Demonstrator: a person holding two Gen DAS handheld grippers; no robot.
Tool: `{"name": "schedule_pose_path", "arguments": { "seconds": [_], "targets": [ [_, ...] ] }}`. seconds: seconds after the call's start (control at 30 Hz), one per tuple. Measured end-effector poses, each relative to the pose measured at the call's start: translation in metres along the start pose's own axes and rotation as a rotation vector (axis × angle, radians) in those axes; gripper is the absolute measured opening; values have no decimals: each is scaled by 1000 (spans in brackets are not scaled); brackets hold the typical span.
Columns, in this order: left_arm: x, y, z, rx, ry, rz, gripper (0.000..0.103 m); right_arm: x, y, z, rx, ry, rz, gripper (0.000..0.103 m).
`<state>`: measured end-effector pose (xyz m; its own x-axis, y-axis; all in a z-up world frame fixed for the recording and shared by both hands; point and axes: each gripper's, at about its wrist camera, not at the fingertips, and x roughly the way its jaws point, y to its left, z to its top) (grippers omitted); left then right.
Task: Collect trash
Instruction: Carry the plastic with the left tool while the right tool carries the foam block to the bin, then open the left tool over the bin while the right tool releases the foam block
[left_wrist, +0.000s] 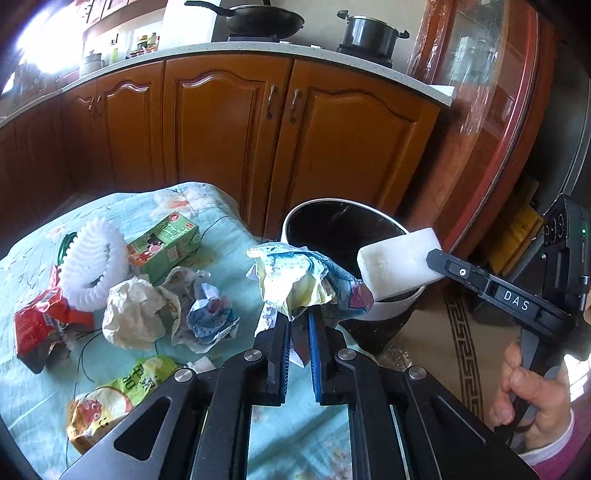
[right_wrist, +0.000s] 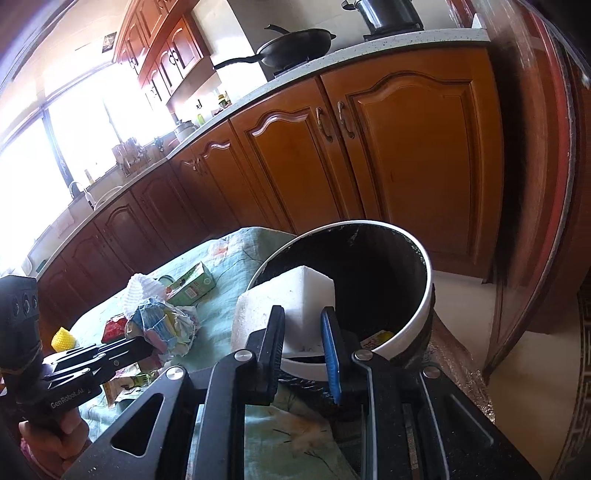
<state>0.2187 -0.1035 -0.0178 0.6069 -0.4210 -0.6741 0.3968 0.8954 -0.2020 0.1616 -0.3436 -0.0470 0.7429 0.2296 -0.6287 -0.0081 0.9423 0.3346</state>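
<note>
My left gripper (left_wrist: 298, 325) is shut on a crumpled blue-and-yellow wrapper (left_wrist: 295, 277) and holds it above the table edge beside the white-rimmed black trash bin (left_wrist: 295, 216). My right gripper (right_wrist: 303, 321) is shut on a white foam block (right_wrist: 291, 302) and holds it over the near rim of the bin (right_wrist: 424, 280). The block (left_wrist: 399, 262) and the right gripper (left_wrist: 439, 266) show at the right of the left wrist view. The left gripper (right_wrist: 147, 345) with its wrapper (right_wrist: 166, 325) shows at the left of the right wrist view.
On the light blue tablecloth (left_wrist: 33, 398) lie a white foam net ring (left_wrist: 92, 262), a green carton (left_wrist: 166, 243), a red packet (left_wrist: 40, 325), crumpled papers (left_wrist: 133, 314) and a yellow-green bag (left_wrist: 110, 402). Wooden kitchen cabinets (left_wrist: 229, 129) stand behind. A wooden door frame (right_wrist: 535, 184) is at the right.
</note>
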Motion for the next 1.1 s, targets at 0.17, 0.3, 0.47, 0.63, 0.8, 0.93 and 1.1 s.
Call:
{"name": "schedule_pose_path", "arguments": {
  "seconds": [0.17,0.3,0.47,0.63,0.8,0.93,1.1],
  "targets": [
    [29,-9,20,20,31,-5,8,3,-15,9,-1,-1,-35,20],
    [51,-21,36,44,52,-6,8,7,-24,18,-7,0,-66,21],
    [79,-31,54,65,76,-5,9,15,-32,26,-25,10,-100,21],
    [105,-39,64,80,101,5,9,27,-39,31,-32,33,-117,21],
    [125,-42,69,79,126,14,10,38,-41,33,-35,55,-123,22],
    [137,-39,71,59,141,13,26,45,-45,33,-17,73,-111,29],
    [131,-36,65,41,139,32,45,45,-53,31,19,72,-87,52]
  ]
}}
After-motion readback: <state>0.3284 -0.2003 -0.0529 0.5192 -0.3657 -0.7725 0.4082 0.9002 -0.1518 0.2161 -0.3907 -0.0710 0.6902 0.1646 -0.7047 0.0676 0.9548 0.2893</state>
